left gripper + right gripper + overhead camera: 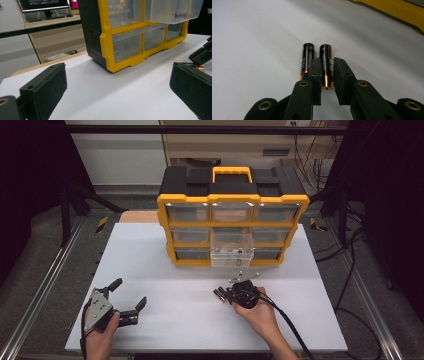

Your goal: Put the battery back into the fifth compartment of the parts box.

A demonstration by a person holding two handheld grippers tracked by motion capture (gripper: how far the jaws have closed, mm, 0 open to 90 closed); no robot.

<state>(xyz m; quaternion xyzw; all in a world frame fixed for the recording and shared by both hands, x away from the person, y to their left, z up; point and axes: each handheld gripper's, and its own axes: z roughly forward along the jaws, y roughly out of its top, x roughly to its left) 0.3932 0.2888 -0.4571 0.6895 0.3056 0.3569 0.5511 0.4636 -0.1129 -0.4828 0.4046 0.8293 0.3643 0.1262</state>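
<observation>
Right tongs [327,75] nearly closed round one black-copper cylindrical battery [325,62], 2nd beside; left tongs [117,87] wide apart; clear plastic drawer [230,247] out, awaiting both.

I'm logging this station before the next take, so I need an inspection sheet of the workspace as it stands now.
Surface: white table, no spills seen.
Job's things: yellow-and-black drawer organizer at the far middle; its bottom-middle clear drawer pulled out; two batteries lying side by side on the table.
Clutter: nothing seen.
Grippers: left hand-held gripper open, holding nothing; right hand-held gripper has its jaws around one battery, whether clamped cannot be told.
Cables: black cable trails from the right hand-held gripper; loose cables on the floor at right.
Surroundings: black frame bars, monitor on a desk behind.
</observation>
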